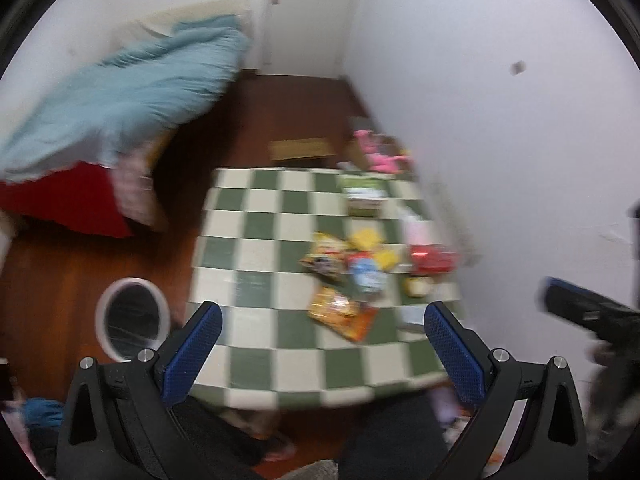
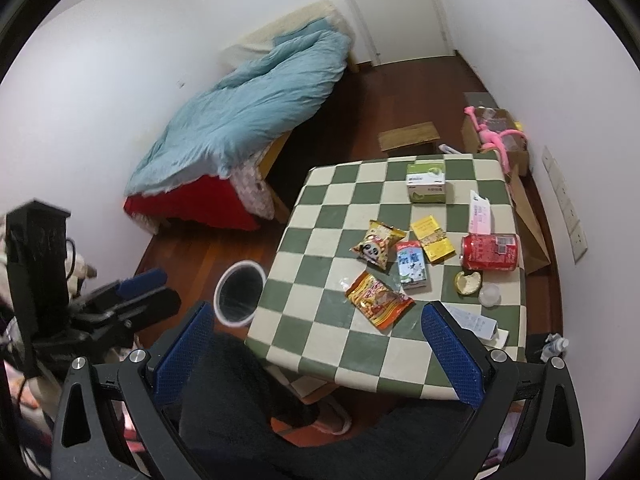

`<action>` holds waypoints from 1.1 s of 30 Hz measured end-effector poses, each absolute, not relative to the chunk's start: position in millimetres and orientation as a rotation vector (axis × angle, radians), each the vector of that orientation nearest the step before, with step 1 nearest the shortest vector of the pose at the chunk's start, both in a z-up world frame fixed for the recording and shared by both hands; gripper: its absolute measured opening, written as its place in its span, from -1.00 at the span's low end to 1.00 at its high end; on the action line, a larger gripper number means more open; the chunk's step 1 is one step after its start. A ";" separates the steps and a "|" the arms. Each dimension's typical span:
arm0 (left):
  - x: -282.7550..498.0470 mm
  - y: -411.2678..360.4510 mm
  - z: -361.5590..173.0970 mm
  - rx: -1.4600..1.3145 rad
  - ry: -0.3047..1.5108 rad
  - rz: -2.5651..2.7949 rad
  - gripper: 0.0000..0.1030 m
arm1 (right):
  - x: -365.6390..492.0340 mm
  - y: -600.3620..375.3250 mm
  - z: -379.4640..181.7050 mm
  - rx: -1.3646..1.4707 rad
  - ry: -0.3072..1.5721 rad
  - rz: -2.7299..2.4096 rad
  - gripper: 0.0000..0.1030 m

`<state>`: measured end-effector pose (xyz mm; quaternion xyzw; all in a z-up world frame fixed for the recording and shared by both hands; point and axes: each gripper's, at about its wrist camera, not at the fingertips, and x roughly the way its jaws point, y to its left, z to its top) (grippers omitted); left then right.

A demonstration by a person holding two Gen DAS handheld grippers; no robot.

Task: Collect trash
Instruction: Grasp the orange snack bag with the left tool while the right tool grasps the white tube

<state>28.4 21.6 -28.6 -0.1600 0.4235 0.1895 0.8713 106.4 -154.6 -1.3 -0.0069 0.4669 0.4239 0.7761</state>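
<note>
Trash lies on a green-and-white checkered table (image 2: 320, 216): an orange snack wrapper (image 2: 378, 299), a panda snack bag (image 2: 377, 243), a blue milk carton (image 2: 412, 265), a yellow packet (image 2: 432, 238), a red can (image 2: 490, 252) on its side, a broken shell (image 2: 468, 282) and a small white lid (image 2: 490, 295). A white-rimmed trash bin (image 2: 239, 293) stands on the floor left of the table. My right gripper (image 2: 320, 320) is open and empty above the table's near edge. My left gripper (image 1: 322, 320) is open and empty; its view is blurred. The orange wrapper (image 1: 342, 314) and the bin (image 1: 132, 318) show there too.
A green-and-white box (image 2: 426, 182) and paper slips (image 2: 480, 212) lie on the table's far and right side. A bed with a blue duvet (image 2: 248, 116) is to the left. Cardboard boxes and a pink toy (image 2: 496, 136) sit by the right wall. My legs are below the table.
</note>
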 end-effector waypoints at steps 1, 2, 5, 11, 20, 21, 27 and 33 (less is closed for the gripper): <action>36.3 24.0 -41.6 -0.310 0.898 0.438 1.00 | 109.8 -156.3 -3.7 -0.004 1.014 0.898 1.00; 42.0 28.5 -54.6 -0.297 0.914 0.465 1.00 | 115.2 -159.2 -8.8 0.012 1.023 0.862 1.00; 62.5 37.9 -105.5 -0.297 0.994 0.523 1.00 | 133.7 -164.5 -34.5 0.026 1.058 0.767 1.00; 93.2 38.7 -214.8 -0.345 1.184 0.580 1.00 | 173.6 -139.4 -139.6 -0.324 1.139 0.604 1.00; 103.6 27.7 -284.9 -0.470 1.286 0.610 1.00 | 236.7 -116.4 -297.3 -0.698 1.322 0.560 1.00; 103.9 26.1 -284.5 -0.465 1.283 0.605 1.00 | 241.6 -115.2 -307.0 -0.728 1.328 0.560 1.00; 113.7 14.6 -281.9 -0.390 1.254 0.550 0.99 | 251.3 -118.2 -324.5 -0.761 1.363 0.614 0.22; 137.8 1.1 -269.4 -0.280 1.198 0.412 0.83 | 267.7 -154.8 -312.3 -0.403 1.521 0.590 -0.03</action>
